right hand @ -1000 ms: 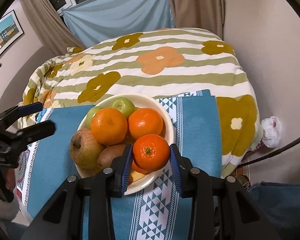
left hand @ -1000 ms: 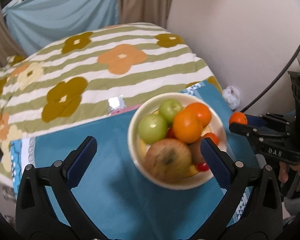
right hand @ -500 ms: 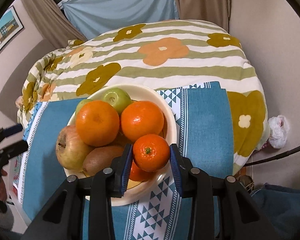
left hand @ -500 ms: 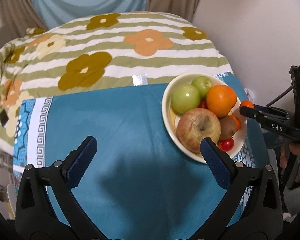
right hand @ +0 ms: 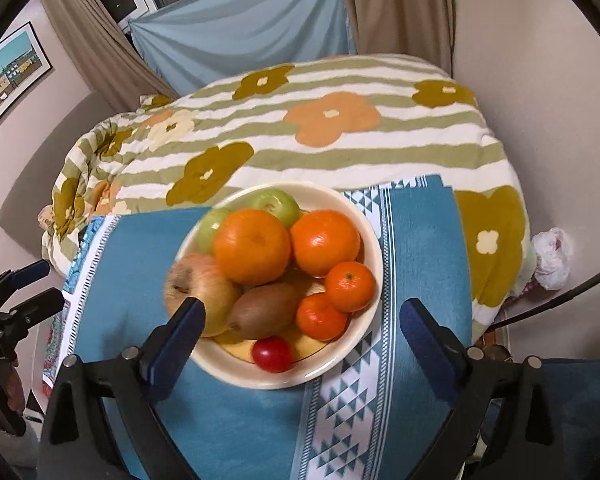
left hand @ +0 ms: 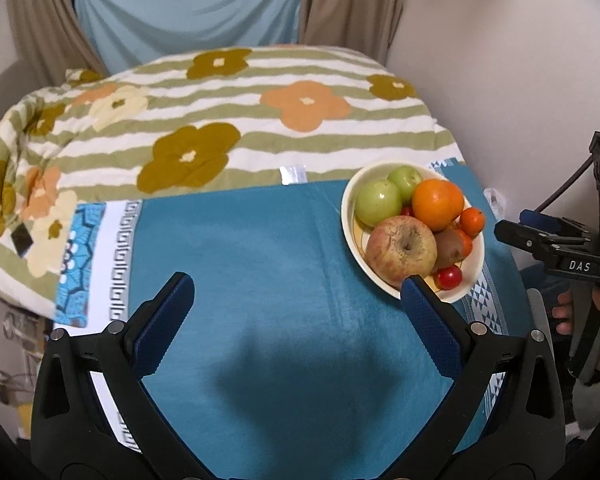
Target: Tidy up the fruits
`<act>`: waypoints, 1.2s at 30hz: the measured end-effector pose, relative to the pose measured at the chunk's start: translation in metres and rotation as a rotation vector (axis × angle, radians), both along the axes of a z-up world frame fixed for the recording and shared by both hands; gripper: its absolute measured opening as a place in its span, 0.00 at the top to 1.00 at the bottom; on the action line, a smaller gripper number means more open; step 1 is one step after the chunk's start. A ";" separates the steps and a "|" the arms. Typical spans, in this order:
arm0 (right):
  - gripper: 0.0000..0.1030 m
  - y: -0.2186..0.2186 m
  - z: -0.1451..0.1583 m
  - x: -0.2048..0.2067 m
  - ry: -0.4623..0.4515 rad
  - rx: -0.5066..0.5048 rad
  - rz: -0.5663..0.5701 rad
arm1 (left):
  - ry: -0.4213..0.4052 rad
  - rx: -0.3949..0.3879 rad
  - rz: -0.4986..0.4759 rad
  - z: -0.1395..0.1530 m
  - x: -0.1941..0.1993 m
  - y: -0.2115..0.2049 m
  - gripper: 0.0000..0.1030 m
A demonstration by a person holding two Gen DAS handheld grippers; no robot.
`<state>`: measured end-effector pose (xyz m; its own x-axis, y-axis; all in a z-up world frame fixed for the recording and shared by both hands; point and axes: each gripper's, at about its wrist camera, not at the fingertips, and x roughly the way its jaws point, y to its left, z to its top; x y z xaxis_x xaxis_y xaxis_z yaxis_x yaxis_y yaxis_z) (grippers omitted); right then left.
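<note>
A cream bowl (right hand: 370,236) of fruit sits on a blue cloth (left hand: 260,264). It holds two big oranges (right hand: 253,246), two green apples (right hand: 276,204), a reddish apple (left hand: 402,246), a kiwi (right hand: 265,310), two small mandarins (right hand: 350,286) and a cherry tomato (right hand: 272,354). My right gripper (right hand: 302,320) is open and empty, hovering over the bowl's near side. My left gripper (left hand: 298,294) is open and empty over the blue cloth, left of the bowl (left hand: 350,224).
The cloth lies on a flower-patterned striped quilt (left hand: 220,120) on a bed. A wall stands close on the right. A crumpled white bag (right hand: 552,256) lies beside the bed. Curtains hang at the back.
My right gripper opened and let go of the small mandarin, which now rests in the bowl at its right side. My left gripper drew away to the left of the bowl.
</note>
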<state>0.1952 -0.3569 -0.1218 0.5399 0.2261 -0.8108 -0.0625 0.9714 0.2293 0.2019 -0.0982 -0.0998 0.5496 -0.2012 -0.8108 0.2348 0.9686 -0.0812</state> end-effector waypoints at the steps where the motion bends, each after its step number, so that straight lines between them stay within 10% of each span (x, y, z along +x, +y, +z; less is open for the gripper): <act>1: 0.06 0.003 0.005 -0.003 -0.008 -0.004 -0.003 | -0.010 0.001 0.003 0.005 -0.004 0.004 0.00; 18: 0.00 0.105 0.102 -0.089 -0.194 -0.101 -0.051 | -0.255 0.019 0.138 0.096 -0.096 0.085 0.00; 36: 0.00 0.134 0.111 -0.142 -0.221 -0.181 -0.149 | -0.346 0.019 0.136 0.110 -0.154 0.111 0.00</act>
